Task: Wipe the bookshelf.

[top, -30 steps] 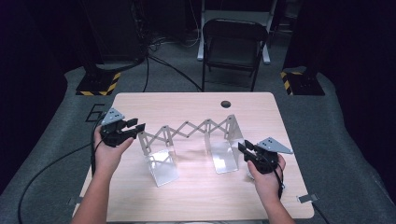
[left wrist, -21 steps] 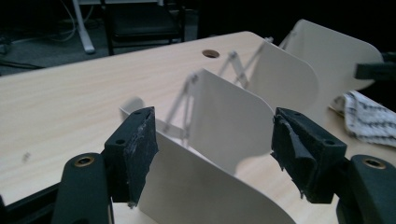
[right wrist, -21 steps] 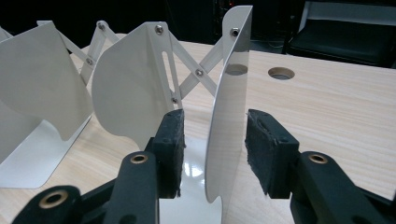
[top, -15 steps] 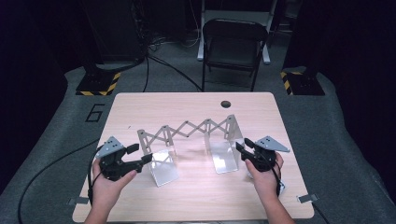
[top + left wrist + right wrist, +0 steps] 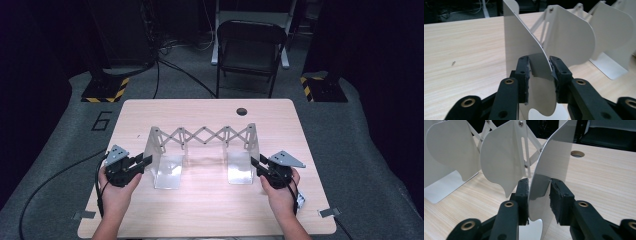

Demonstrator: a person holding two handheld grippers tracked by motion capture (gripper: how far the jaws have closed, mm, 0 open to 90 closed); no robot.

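High view: an extendable white metal rack [image 5: 202, 145] stands at the centre of the frame on the light wood table [image 5: 210, 210]. Its scissor lattice is stretched between two upright end plates. Each end plate has a flat foot lying toward the lower edge. The left tool [image 5: 142, 162] sits at lower left, jaws pointing right and reaching the left end plate's near edge. The right tool [image 5: 256, 162] sits at lower right, jaws pointing up-left at the right end plate's near edge. A hand backs each tool from the bottom edge. A round hole [image 5: 242, 111] shows in the table near its upper edge. A black folding chair [image 5: 250, 47] stands on the floor at top centre.

Left gripper view: the left tool [image 5: 539, 65] rises from the bottom centre. Its jaws have just been closing, and the curved edge of the end plate [image 5: 524, 47] now sits between the pads [image 5: 526, 72]. The right pad touches the sheet. The left pad looks just beside it; firm contact there I cannot tell. Further plates stand at upper right.

Right gripper view: the right tool [image 5: 539, 186] rises from the bottom centre, jaws just closed further. The shiny end plate [image 5: 555, 157] stands edge-on between the pads, both close against it. The table hole [image 5: 577, 153] lies at right centre.
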